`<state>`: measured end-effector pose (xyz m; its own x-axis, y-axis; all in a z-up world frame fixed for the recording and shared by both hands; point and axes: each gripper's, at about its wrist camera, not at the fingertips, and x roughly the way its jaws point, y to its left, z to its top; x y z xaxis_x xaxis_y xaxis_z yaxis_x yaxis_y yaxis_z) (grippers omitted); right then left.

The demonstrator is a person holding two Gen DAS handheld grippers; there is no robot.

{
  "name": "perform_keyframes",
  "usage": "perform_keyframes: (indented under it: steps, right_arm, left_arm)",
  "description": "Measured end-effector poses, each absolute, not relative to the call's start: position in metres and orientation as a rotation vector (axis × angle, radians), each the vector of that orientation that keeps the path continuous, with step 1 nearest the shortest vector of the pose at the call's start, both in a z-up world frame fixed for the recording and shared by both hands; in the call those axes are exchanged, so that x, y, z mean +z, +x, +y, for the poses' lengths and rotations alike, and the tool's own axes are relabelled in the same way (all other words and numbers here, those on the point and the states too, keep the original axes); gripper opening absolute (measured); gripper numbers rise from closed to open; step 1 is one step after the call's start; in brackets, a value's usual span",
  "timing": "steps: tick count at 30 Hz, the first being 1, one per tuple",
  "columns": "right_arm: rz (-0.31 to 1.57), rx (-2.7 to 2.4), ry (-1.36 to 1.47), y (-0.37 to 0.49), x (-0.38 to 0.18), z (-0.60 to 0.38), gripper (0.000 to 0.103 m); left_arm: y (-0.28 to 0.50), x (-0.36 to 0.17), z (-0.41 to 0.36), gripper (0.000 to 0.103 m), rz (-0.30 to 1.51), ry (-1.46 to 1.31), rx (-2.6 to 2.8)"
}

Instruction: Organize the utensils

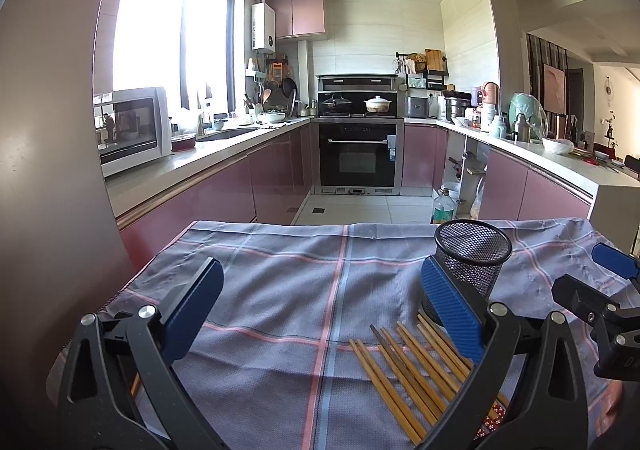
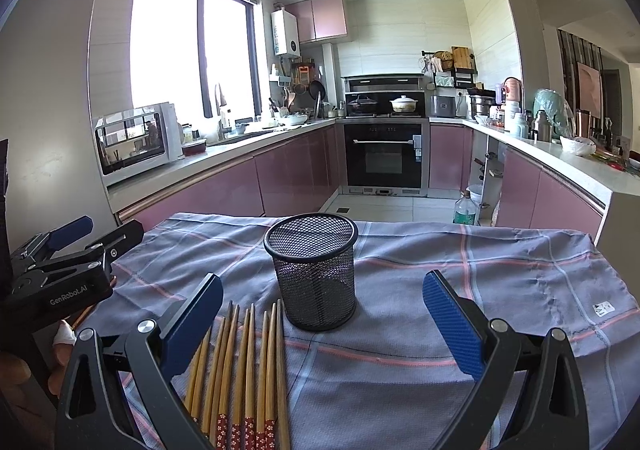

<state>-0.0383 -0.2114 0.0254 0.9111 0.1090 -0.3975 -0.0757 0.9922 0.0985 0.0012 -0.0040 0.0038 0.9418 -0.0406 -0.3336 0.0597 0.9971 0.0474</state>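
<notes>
My left hand-held gripper (image 1: pixel 320 314) and my right hand-held gripper (image 2: pixel 322 320) both hang over the near edge of the tabletop (image 2: pixel 520 278), each with its jaws spread wide and nothing between them. Nearest me, the bamboo chopsticks (image 2: pixel 244 370) lie side by side on the plaid cloth (image 1: pixel 280 270), their patterned red ends toward the near edge and their tips pointing at the black mesh holder (image 2: pixel 314 270). The holder stands upright just beyond those tips, closer to the far edge. From my left camera, the chopsticks (image 1: pixel 404 366) lie beside my right-hand finger. Beyond the far edge lies the kitchen, with an oven (image 2: pixel 384 154).
</notes>
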Motion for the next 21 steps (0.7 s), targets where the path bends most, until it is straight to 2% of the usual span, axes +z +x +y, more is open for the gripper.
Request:
perform_keyframes:
  steps: [17, 21]
  right_arm:
    - [0.466, 0.134, 0.086, -0.034, 0.020, -0.214, 0.097]
    - [0.530, 0.158, 0.077, -0.027, 0.011, -0.214, 0.090]
  left_arm:
    - [0.006, -0.002, -0.003, 0.098, 0.374, 0.064, -0.073]
    - [0.007, -0.009, -0.002, 0.095, 0.408, 0.073, -0.104]
